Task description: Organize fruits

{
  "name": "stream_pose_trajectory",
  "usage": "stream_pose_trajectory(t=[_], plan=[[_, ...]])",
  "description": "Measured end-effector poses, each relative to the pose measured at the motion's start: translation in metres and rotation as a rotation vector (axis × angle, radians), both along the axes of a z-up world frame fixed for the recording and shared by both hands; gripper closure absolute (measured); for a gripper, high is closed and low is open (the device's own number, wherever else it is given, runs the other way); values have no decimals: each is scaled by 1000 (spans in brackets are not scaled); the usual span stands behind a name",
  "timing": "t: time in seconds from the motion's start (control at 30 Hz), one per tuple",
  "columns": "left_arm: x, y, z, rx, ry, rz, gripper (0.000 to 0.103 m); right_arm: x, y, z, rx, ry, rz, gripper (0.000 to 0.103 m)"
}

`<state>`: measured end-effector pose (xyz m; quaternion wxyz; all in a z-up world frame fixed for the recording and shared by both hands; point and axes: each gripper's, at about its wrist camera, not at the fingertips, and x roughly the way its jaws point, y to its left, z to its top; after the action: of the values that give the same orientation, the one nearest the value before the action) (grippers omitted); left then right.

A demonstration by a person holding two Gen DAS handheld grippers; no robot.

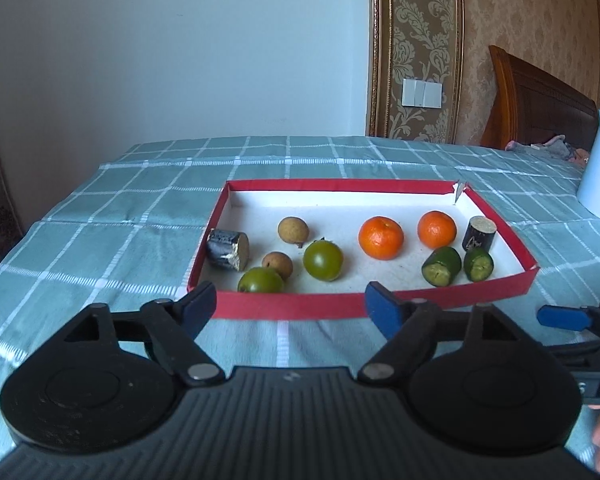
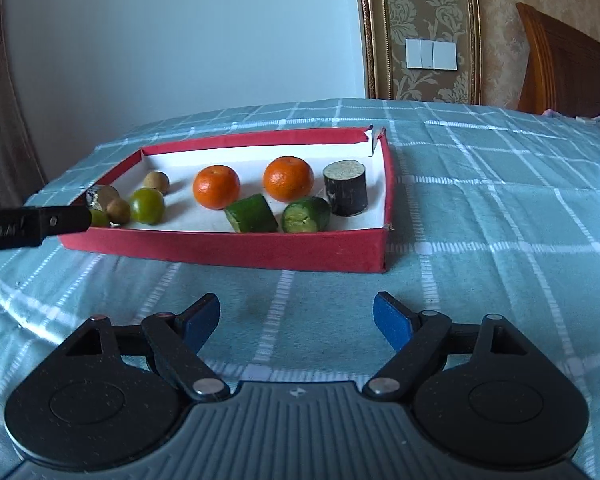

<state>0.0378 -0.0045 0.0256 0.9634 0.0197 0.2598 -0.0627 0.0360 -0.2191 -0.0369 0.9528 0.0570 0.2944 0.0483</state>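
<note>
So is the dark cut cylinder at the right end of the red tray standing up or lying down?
Standing upright: the dark cut cylinder in the red cardboard tray shows its pale cut face on top.

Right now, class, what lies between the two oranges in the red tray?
Nothing: only bare white tray floor separates the left orange from the right orange. The left wrist view shows it plainly; the cucumber pieces lie nearer the front wall.
</note>
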Motion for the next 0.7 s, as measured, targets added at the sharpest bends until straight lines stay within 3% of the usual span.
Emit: stream_pose_trajectory(t=[0.33, 0.7], plan=[[-28, 0, 4, 5, -24, 18, 15, -10, 24, 19, -28, -58, -37, 19], [-33, -3, 3, 0, -20, 1, 14, -6, 30, 17, -30, -39, -47, 19]])
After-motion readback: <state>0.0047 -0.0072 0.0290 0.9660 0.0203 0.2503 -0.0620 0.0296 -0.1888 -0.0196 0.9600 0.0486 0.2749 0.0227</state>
